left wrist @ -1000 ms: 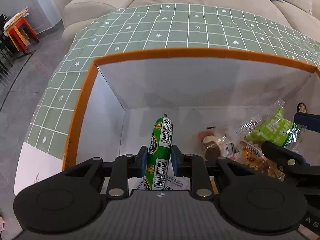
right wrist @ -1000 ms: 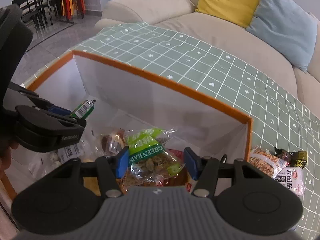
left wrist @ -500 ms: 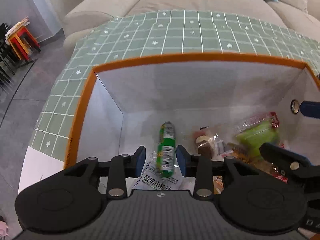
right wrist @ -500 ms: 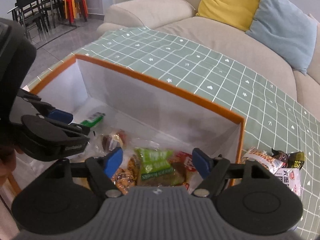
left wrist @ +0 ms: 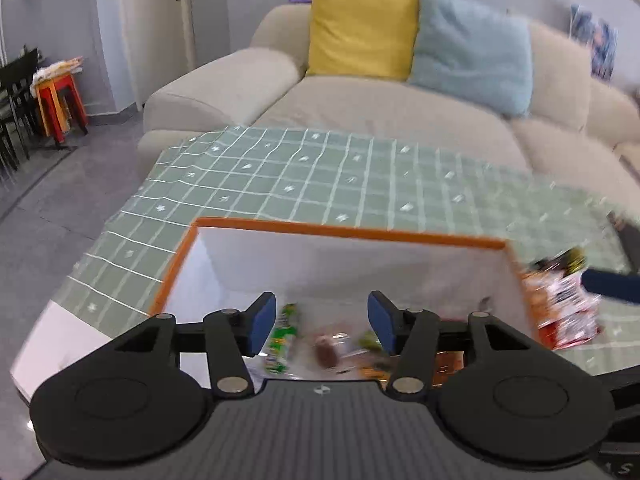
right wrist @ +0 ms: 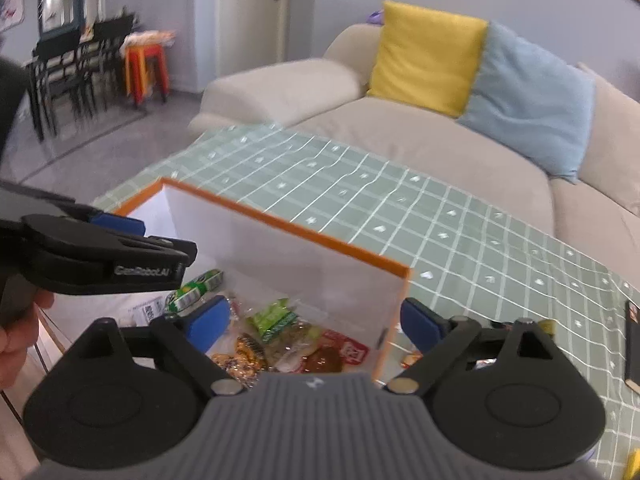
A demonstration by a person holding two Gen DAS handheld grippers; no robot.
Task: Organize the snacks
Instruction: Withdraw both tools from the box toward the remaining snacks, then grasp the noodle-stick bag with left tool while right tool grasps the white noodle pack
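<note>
Left gripper and right gripper both spread wide and empty above the orange-rimmed box at lower centre, green sausage stick and mixed packets lying inside, a blurred, probably red-and-white packet outside its right wall.

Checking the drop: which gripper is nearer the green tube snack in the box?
Left. The left gripper, open, is right above the green tube at the box's left end; the right gripper, open, is over the right end.

beige sofa (yellow and blue cushions), grey floor, pale walls.
</note>
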